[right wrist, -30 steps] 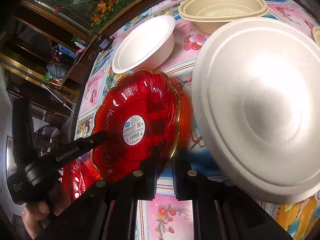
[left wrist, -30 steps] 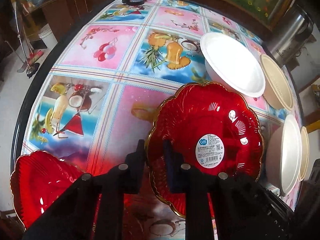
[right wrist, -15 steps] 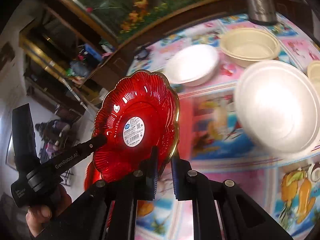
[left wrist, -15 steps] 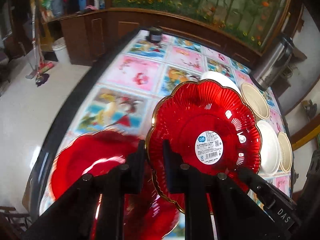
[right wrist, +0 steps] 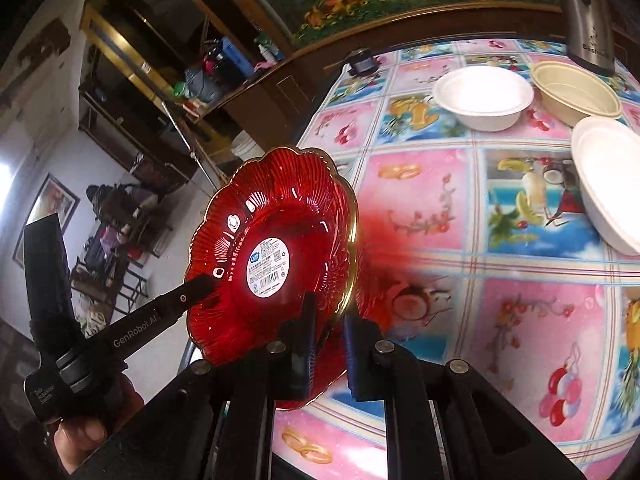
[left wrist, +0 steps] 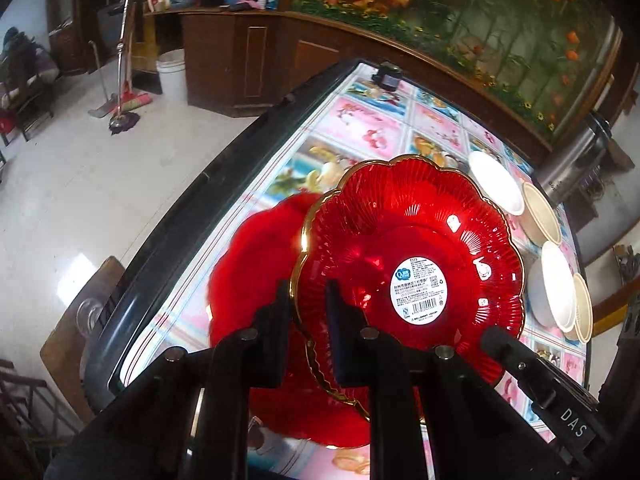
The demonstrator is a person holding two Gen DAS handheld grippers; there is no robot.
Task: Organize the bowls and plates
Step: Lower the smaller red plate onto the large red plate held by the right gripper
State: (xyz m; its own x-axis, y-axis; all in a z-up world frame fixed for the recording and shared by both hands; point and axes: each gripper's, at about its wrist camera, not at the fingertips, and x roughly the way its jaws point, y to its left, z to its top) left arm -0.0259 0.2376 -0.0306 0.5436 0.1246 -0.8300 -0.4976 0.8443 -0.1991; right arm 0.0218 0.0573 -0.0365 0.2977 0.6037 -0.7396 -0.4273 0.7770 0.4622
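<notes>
A red scalloped plate (left wrist: 412, 264) with a gold rim and a white label is held in the air, tilted, by both grippers. My left gripper (left wrist: 308, 312) is shut on its near rim. My right gripper (right wrist: 328, 328) is shut on the opposite rim of the plate (right wrist: 276, 252). Under it a second red plate (left wrist: 256, 264) lies on the table near the left edge. White bowls (right wrist: 482, 96) (right wrist: 608, 176) and a cream bowl (right wrist: 576, 92) stand on the far side of the table.
The table has a colourful fruit-print cloth (right wrist: 416, 196) and a dark raised edge (left wrist: 192, 200). A steel kettle (right wrist: 588, 12) stands at the far corner, a small black device (left wrist: 387, 74) at the far end. Stacked bowls (left wrist: 560, 292) stand at the right.
Both grippers have carried the held red plate up and to the left, so it now hangs over the second red plate. The bowls have fallen further away.
</notes>
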